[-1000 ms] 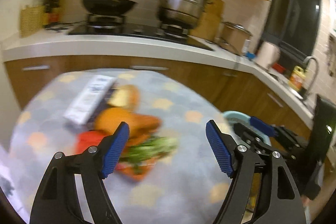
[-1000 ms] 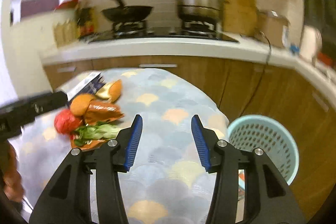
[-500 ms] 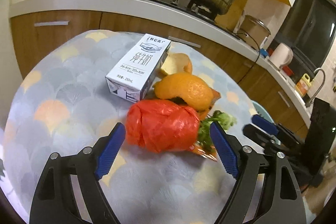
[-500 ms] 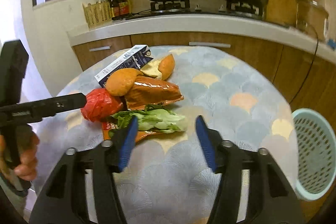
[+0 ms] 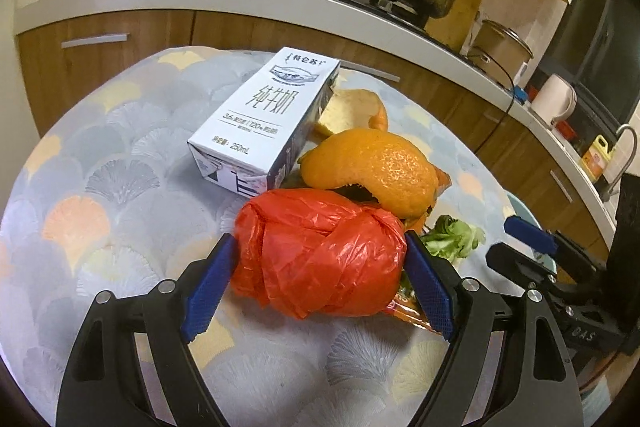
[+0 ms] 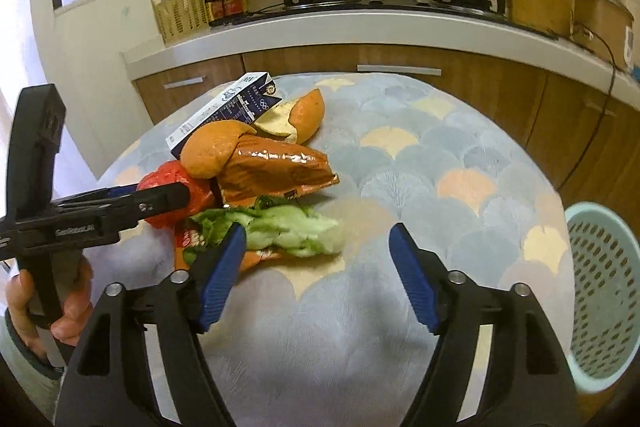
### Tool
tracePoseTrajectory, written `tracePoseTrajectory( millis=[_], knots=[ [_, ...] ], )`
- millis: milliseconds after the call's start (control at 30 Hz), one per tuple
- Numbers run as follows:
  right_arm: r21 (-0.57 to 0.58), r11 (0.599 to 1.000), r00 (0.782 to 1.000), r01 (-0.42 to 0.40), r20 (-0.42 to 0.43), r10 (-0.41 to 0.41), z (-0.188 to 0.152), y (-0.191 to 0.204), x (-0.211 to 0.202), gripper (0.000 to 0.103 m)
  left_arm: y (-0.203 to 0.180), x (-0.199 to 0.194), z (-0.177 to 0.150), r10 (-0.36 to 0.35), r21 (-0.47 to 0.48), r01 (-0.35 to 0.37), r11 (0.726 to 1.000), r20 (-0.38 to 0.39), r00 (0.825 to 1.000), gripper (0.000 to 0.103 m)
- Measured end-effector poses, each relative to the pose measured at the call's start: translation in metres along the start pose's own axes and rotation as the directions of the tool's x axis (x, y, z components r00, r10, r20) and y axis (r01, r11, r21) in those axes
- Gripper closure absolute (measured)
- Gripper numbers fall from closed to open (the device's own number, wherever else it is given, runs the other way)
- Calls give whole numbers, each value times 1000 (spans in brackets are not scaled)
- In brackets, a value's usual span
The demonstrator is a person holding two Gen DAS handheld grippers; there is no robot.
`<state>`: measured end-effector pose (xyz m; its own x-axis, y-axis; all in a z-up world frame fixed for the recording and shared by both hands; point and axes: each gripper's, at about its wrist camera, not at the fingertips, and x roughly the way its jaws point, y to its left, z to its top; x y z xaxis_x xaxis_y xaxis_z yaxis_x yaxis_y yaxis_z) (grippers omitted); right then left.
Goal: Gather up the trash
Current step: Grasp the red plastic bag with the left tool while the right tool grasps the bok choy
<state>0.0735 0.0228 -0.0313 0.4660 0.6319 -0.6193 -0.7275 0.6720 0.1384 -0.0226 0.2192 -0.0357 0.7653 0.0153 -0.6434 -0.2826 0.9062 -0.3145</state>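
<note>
A pile of trash lies on the round table (image 5: 100, 187). It holds a balled red plastic bag (image 5: 320, 255), a white milk carton (image 5: 264, 119), orange peels (image 5: 376, 163), an orange snack wrapper (image 6: 276, 167) and a green leaf (image 6: 288, 227). My left gripper (image 5: 318, 239) straddles the red bag with a blue pad at each side. Its jaws are closing and the bag is not visibly squeezed. My right gripper (image 6: 316, 229) hangs low over the table with its jaws opening. The leaf's end lies just ahead of its fingertips, nearer the left finger (image 6: 224, 259).
A light blue perforated basket (image 6: 600, 291) stands beside the table at the right. Behind the table runs a kitchen counter (image 6: 360, 35) with a wok, a steel pot and wooden cabinets below. A hand (image 6: 24, 291) holds the left gripper's handle.
Both grippers came down and closer to the pile. The left one went from in front of the red bag to straddling it. The right jaws spread much wider.
</note>
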Motion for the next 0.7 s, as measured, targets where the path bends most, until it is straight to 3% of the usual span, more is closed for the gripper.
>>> tracePoseTrajectory(
  millis=[67, 133, 267, 400, 500, 700],
  knots=[
    [4, 1000, 999, -23, -23, 23, 5, -2, 9, 28, -4, -1, -2, -3, 22, 3, 1000, -5, 1000, 37],
    [34, 997, 995, -68, -69, 70, 7, -7, 23, 28, -9, -7, -7, 22, 45, -23, 999, 21, 1000, 42],
    [26, 993, 989, -115, -89, 117, 7, -4, 27, 29, -4, -18, -10, 12, 19, -13, 1000, 77, 997, 45],
    [-40, 981, 978, -188, -99, 183, 1, 15, 16, 49, 9, -28, -10, -57, -31, 61, 998, 119, 991, 45],
    [-112, 971, 973, -214, -110, 202, -11, 34, 2, 64, 14, -33, -10, -66, -59, 76, 995, 150, 986, 45],
    [-196, 916, 931, -349, -183, 315, -37, 64, -20, 64, 24, -37, -10, -80, -107, 100, 989, 176, 981, 45]
  ],
)
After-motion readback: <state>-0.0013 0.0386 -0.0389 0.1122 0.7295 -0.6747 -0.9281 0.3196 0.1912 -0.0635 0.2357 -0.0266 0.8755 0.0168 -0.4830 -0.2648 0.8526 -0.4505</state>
